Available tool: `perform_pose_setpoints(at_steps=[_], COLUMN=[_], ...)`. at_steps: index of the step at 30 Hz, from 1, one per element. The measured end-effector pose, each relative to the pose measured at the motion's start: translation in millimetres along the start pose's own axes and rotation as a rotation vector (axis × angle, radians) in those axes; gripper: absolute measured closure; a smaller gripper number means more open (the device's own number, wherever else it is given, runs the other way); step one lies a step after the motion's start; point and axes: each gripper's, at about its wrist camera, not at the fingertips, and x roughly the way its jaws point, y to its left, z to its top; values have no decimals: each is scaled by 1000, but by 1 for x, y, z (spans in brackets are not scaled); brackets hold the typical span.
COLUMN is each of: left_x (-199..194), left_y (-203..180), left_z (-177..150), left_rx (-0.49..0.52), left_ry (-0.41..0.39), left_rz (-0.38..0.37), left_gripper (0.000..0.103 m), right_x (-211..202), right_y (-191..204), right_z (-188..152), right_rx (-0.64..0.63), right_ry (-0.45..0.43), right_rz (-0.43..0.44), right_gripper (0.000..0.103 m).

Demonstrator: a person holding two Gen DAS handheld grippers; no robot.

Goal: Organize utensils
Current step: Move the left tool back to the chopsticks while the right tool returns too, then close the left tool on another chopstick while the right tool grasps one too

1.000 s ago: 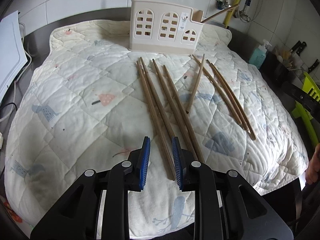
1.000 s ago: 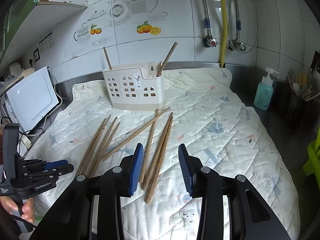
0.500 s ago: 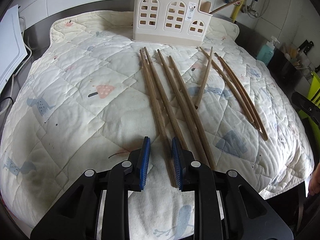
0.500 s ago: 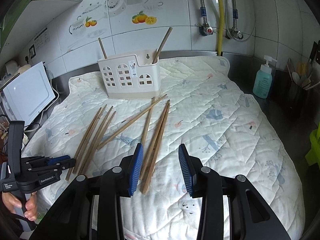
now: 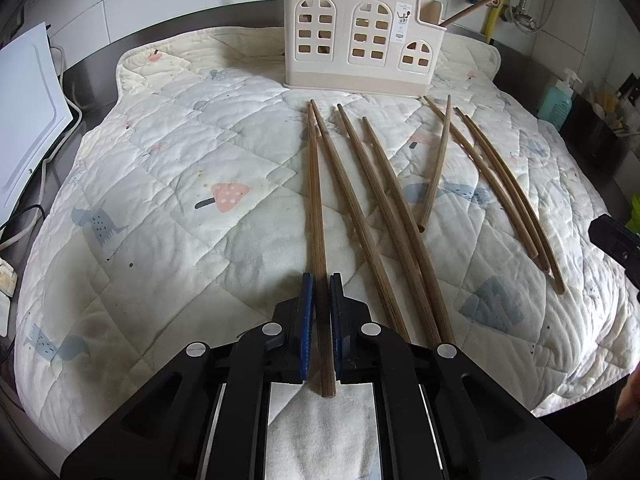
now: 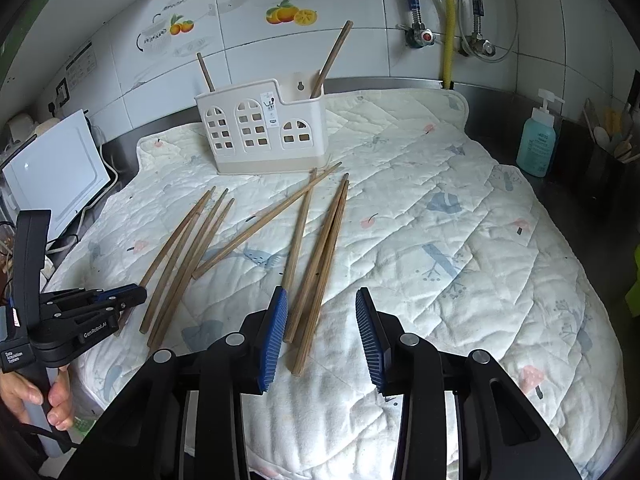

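Several wooden chopsticks [image 5: 396, 216] lie spread on a quilted mat [image 5: 160, 184]; they also show in the right wrist view [image 6: 312, 264]. A cream utensil holder [image 5: 356, 56] stands at the mat's far side with two chopsticks in it, also seen in the right wrist view [image 6: 264, 136]. My left gripper [image 5: 319, 280] is shut on the leftmost chopstick [image 5: 316, 200], near its thick end, low on the mat. It shows at the left of the right wrist view [image 6: 132, 294]. My right gripper [image 6: 322, 300] is open and empty above the near ends of a chopstick pair.
A white appliance [image 6: 56, 176] with cables sits left of the mat. A blue soap bottle [image 6: 538, 140] and a dark utensil pot [image 6: 608, 160] stand on the steel counter at the right. The tiled wall with pipes [image 6: 448, 20] is behind the holder.
My left gripper moved forward and down over the leftmost chopstick and closed on it. My right gripper stayed open and shifted slightly lower toward the mat.
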Motion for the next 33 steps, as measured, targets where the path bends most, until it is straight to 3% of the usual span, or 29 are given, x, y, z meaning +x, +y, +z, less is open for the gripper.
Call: perform_pose_setpoints(at_steps=[12,18,26,33], left_x=[1,0,0,-7], left_y=[-1,0,3,10], left_z=[-2,-2,-3,1], left_rx=[15,21,25,10], left_ry=[-2,-4,-22,-28], left_rz=[-8,-26,-60,-97], left_gripper=[95,95,96,97], right_x=[27,38,40,7], right_y=[4,7,9,6], right_z=[-17,-19,-17,-5], right_rx=[11,11,-14,-27], right_ry=[72,80,51,-29], right_rz=[11,0,-42,-61], right_gripper=[88,89,95,96])
